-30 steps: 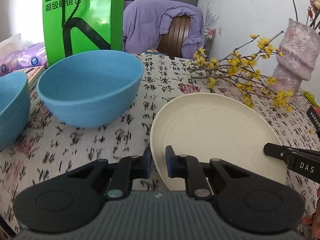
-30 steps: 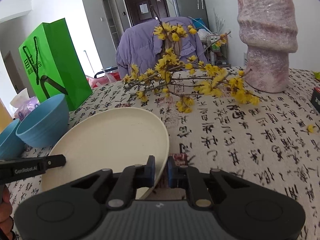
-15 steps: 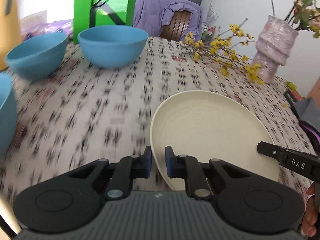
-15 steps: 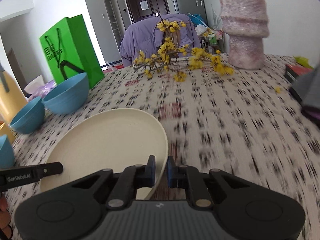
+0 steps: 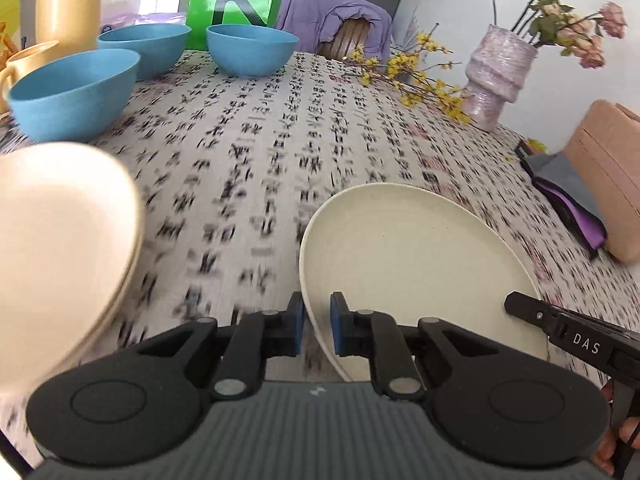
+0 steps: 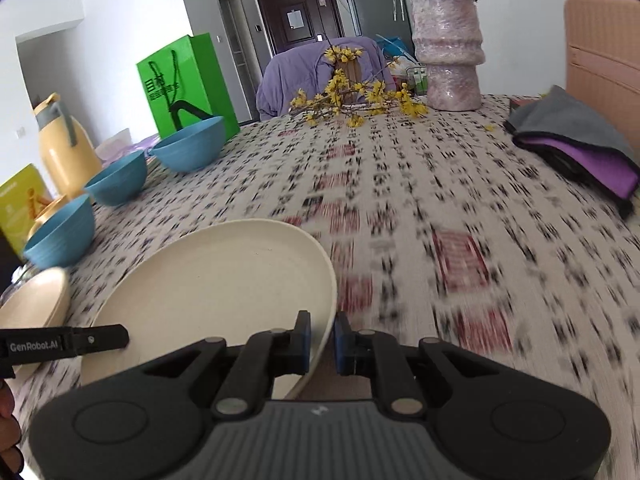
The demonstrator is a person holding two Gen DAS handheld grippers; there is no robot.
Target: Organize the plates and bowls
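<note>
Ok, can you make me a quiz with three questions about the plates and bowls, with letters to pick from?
1. Where is the stack of cream plates?
A. left of the held plate
B. beside the vase
C. on the chair

2. How many blue bowls stand on the table?
A. one
B. three
C. five

3. How is the cream plate held?
A. by one gripper only
B. by both grippers at opposite rims
C. by nothing at all

Answers:
1. A, the stack sits at the left edge in both wrist views.
2. B, three bowls line the table's left side.
3. B, the left gripper and the right gripper each have their fingers shut on a rim.
</note>
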